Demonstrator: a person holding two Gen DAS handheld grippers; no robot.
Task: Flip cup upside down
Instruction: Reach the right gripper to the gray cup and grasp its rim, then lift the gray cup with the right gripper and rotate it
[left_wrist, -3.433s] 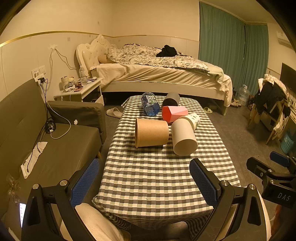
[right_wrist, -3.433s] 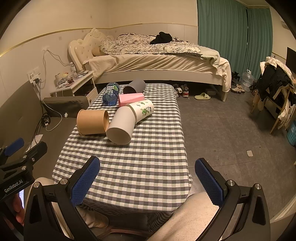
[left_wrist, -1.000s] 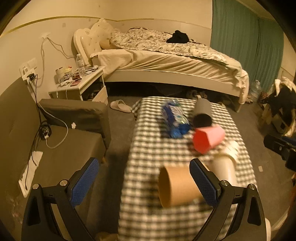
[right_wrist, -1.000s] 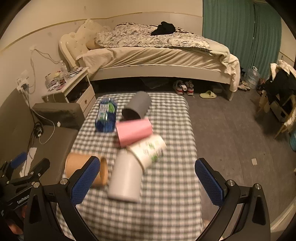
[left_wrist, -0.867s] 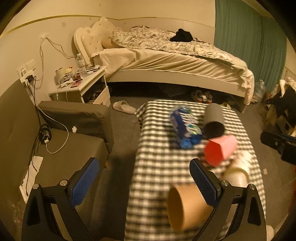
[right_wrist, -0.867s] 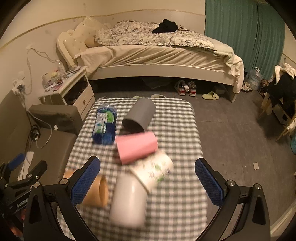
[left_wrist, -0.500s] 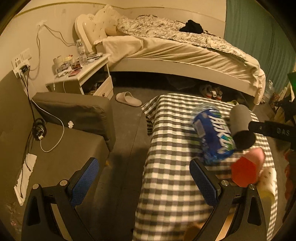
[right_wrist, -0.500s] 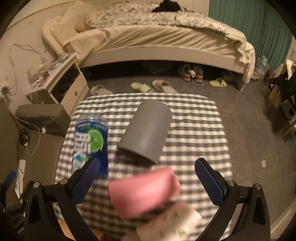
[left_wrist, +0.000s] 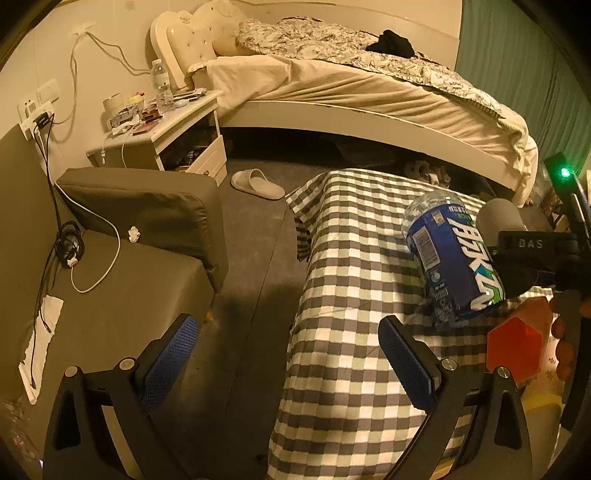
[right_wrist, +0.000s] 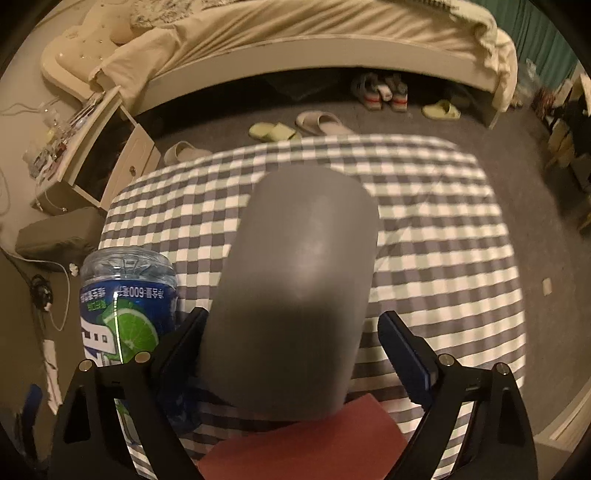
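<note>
A grey cup (right_wrist: 295, 291) lies on its side on the checked table (right_wrist: 443, 229), mouth toward me. My right gripper (right_wrist: 291, 347) is open with its fingers on either side of the cup; the right pad stands a little apart from it, the left one is close against it. In the left wrist view the grey cup (left_wrist: 502, 218) shows at the far right behind the right gripper's body. My left gripper (left_wrist: 288, 354) is open and empty over the table's left edge.
A blue-labelled water bottle (right_wrist: 125, 314) lies just left of the grey cup. A pink cup (right_wrist: 306, 439) lies under my right gripper, near its mouth. A grey sofa (left_wrist: 122, 266) is left of the table, a bed (left_wrist: 369, 88) beyond it.
Both grippers moved forward over the table. My right gripper came down around the grey cup, which now fills its view. The left gripper swung toward the table's left edge.
</note>
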